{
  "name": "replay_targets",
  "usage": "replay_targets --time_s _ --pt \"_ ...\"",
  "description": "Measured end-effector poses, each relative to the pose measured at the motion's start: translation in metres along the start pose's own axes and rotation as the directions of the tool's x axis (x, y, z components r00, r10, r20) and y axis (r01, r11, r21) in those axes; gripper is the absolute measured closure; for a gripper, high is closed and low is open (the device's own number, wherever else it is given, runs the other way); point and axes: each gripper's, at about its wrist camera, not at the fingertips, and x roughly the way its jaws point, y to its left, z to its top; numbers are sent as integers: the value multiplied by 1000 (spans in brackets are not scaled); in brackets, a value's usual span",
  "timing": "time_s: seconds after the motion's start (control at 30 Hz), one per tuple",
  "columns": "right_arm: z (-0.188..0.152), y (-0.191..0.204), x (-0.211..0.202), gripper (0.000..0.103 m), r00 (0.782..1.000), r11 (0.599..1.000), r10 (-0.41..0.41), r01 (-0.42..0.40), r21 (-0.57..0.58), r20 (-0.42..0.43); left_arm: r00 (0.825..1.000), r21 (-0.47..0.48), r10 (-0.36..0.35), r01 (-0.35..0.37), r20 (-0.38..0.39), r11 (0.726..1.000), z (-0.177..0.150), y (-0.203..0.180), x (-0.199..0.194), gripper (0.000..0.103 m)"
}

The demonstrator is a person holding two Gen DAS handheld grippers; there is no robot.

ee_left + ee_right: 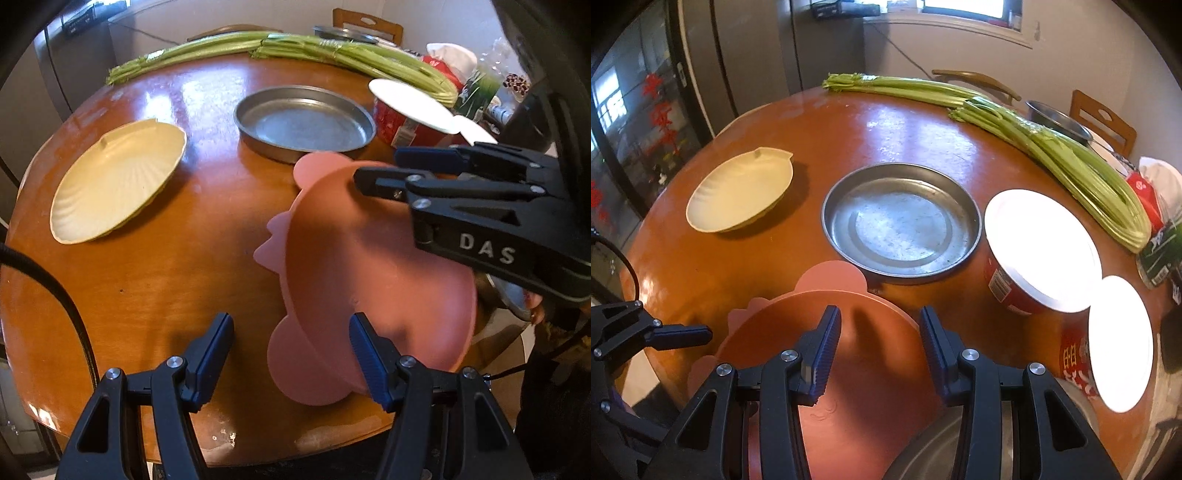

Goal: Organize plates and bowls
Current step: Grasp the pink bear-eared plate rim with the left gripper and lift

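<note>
Glossy orange-brown round table (746,266) carries a cream shell-shaped plate (740,195), a steel pan (901,221) and celery (1071,155). Pink bowl (369,280) sits near the edge; right gripper (879,343) and left gripper (291,354) both spread, unclamped.

round wooden table (746,266) carries a cream shell plate (740,195), metal pan (901,221), celery (1071,155), 2 lidded tubs (1041,251).

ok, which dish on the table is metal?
The round metal pan mid-table. The shell-shaped plate is cream; the pink bowl lies nearest, below both grippers.
</note>
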Motion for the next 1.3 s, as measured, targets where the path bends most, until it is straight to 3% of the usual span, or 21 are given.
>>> replay_targets --time_s 0.13,0.37,0.77,1.03,1.3 --pt "1 -2 6 57 1000 1000 -2 3 2 -19 999 15 40 -41 4 999 2 -1 3 36" --pt "4 0 8 57 999 1000 -5 5 -2 -32 999 1 50 -50 8 999 9 10 6 34" --pt "4 21 17 57 993 997 83 -83 9 -82 988 -107 150 -146 29 983 25 71 4 32" --pt "3 34 22 57 988 992 124 -120 45 -90 986 -180 144 -128 81 975 11 101 -22 34" --pt "-8 42 18 57 990 991 118 -111 78 -80 992 -231 96 -76 76 970 -13 97 -23 33"
